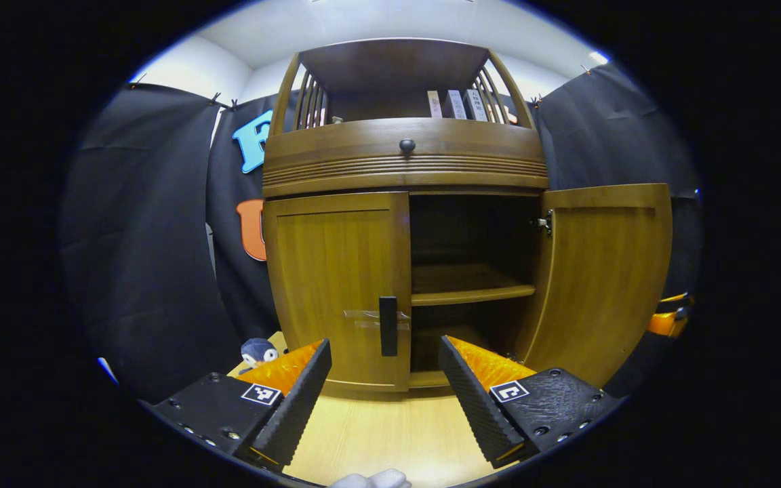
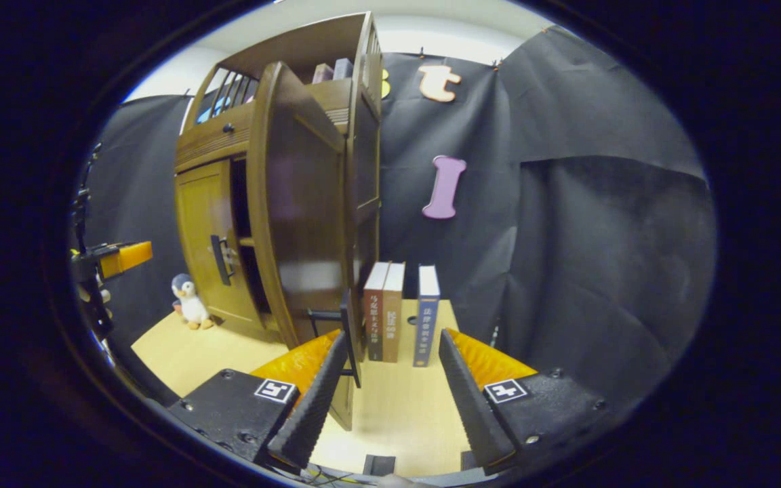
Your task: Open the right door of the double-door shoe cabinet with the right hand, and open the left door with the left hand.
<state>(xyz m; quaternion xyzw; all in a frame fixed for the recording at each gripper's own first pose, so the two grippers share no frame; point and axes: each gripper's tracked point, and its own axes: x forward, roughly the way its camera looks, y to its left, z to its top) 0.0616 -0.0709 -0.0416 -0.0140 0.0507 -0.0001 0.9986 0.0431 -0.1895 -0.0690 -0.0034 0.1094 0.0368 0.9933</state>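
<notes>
Handle between open left gripper fingers

Shoe cabinet: brown wood, standing upright on the light wooden floor, rounded front, one drawer with a dark knob above the double doors, open railed shelf on top
Right door: swung wide open on its hinge, inner face showing in the left gripper view; seen nearly edge-on in the right gripper view, dark handle near its lower edge
Left door: closed, flush with the front, dark vertical handle at its inner edge
Interior: dark, one wooden shelf across the middle
</notes>
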